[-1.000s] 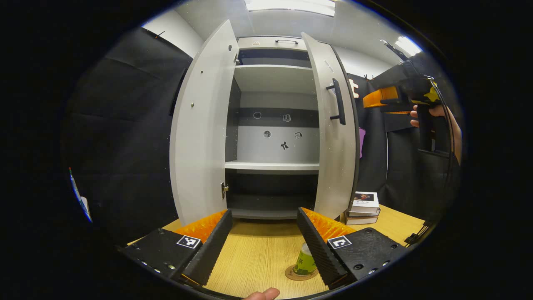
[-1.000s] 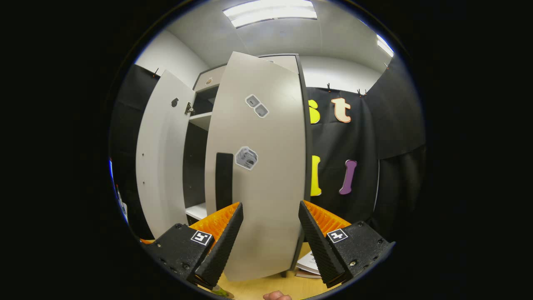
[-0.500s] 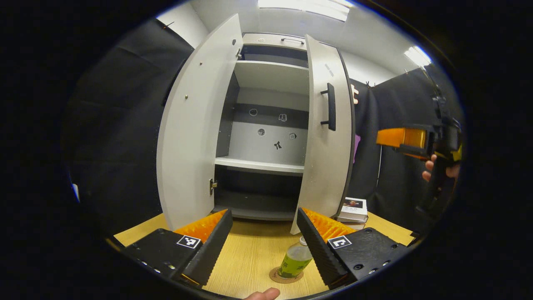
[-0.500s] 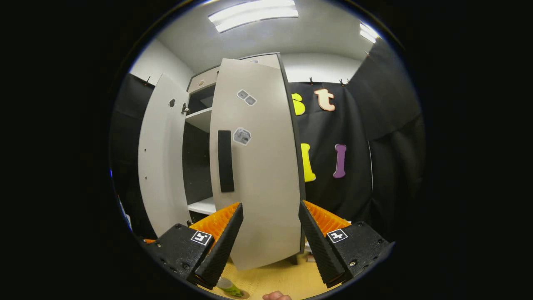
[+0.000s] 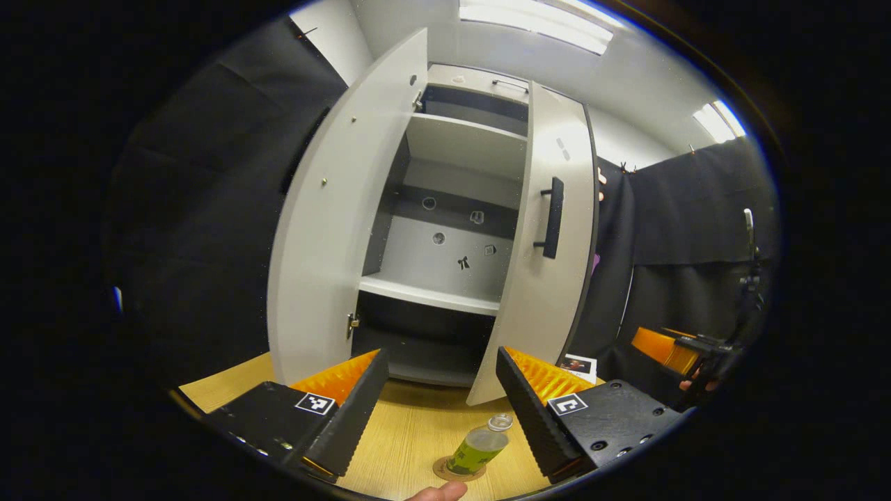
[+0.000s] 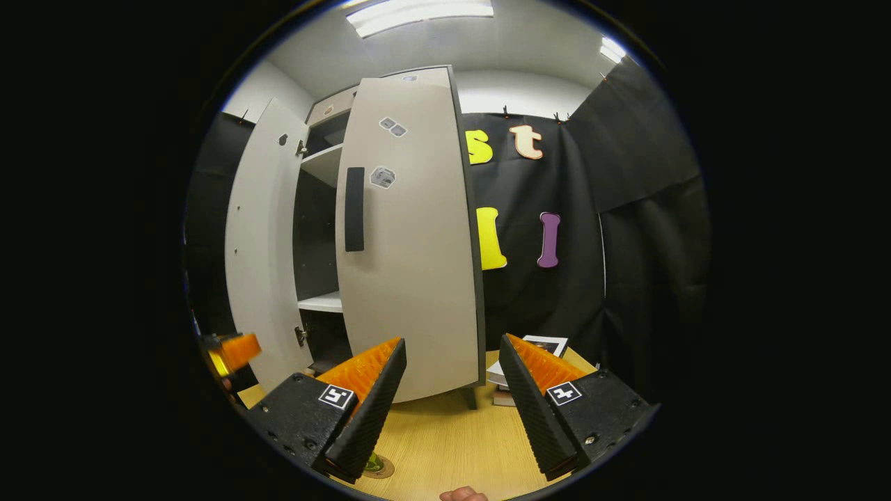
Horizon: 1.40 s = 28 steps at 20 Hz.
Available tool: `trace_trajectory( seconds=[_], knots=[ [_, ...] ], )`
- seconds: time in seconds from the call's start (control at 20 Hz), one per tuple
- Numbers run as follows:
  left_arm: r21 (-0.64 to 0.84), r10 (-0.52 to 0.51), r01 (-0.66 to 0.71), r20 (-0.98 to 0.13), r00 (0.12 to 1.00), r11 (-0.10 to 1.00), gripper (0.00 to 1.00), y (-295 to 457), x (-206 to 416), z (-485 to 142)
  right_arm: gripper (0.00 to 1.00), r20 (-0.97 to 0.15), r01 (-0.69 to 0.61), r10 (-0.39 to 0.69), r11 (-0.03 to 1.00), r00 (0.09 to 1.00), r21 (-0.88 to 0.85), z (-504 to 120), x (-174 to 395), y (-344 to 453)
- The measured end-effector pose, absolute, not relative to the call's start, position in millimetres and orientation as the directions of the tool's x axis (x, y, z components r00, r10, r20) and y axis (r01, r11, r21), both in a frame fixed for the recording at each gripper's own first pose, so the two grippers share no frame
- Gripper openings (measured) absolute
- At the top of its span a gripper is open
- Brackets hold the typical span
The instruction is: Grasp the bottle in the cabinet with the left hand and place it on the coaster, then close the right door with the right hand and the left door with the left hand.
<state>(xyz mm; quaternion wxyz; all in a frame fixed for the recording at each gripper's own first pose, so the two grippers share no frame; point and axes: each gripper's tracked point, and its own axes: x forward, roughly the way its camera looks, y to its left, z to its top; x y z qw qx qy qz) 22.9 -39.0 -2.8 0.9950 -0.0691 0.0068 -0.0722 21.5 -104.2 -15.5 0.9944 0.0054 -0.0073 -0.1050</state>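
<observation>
A small bottle [image 5: 477,447] of green liquid stands on a round coaster [image 5: 452,471] on the wooden table [image 5: 418,431], just below my open left gripper [image 5: 440,369], which holds nothing. Behind it is the grey cabinet. Its left door [image 5: 324,236] is swung wide and its right door [image 5: 550,278], with a black handle [image 5: 553,217], is partly open. My right gripper [image 6: 452,355] is open and empty, facing the right door [image 6: 411,236] from a short distance without touching it. It also hangs low at the right in the left gripper view [image 5: 672,348].
The cabinet shelves [image 5: 431,292] are bare. A stack of books [image 6: 529,348] lies on the table right of the cabinet. The left gripper [image 6: 233,348] shows at the left edge of the right gripper view. Black cloth walls close in both sides.
The right gripper has dropped from handle height to low over the table and drawn back from the right door. The left gripper has pulled back, bringing more of the bottle into view.
</observation>
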Motion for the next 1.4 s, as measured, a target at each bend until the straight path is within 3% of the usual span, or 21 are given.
trace_trajectory(
  seconds=[0.1,0.15,0.3,0.45,0.8,1.1,1.2,1.4],
  knots=[
    [-0.163,-0.051,0.053,0.016,0.999,0.985,0.9,-1.0,18.4,14.8,0.83,0.019,0.184,-0.184,0.983,0.983,0.005,-12.6,29.2,-98.1],
    [-0.166,0.005,0.0,0.028,1.0,0.986,0.95,23.8,16.5,24.3,0.83,0.017,0.168,-0.168,0.986,0.986,-0.001,-11.8,32.0,-94.0],
    [-0.111,0.231,-0.222,0.074,0.97,0.969,0.95,120.0,15.8,60.3,0.83,0.012,0.138,-0.138,0.99,0.99,-0.004,-14.9,32.6,-86.0],
    [-0.082,0.327,-0.319,0.125,0.937,0.944,0.95,185.0,38.5,98.4,0.83,-0.005,0.123,-0.123,0.992,0.992,-0.008,-19.9,28.3,-82.0],
    [-0.111,0.312,-0.3,0.118,0.943,0.947,0.95,216.6,124.4,132.3,0.83,0.014,0.145,-0.144,0.989,0.989,-0.02,-8.7,20.2,-92.5],
    [-0.099,0.408,-0.397,0.163,0.898,0.913,0.94,206.4,119.2,137.1,0.83,-0.001,0.171,-0.171,0.985,0.985,-0.005,-15.5,20.2,-105.1],
    [-0.091,0.376,-0.366,0.159,0.913,0.926,0.93,190.2,121.1,137.8,0.83,0.005,0.169,-0.169,0.986,0.986,0.01,-13.9,22.3,-105.8],
    [-0.11,0.206,-0.191,0.139,0.969,0.975,0.93,124.9,126.0,131.9,0.83,0.004,0.162,-0.162,0.987,0.987,0.007,-11.1,26.5,-107.4]
  ],
)
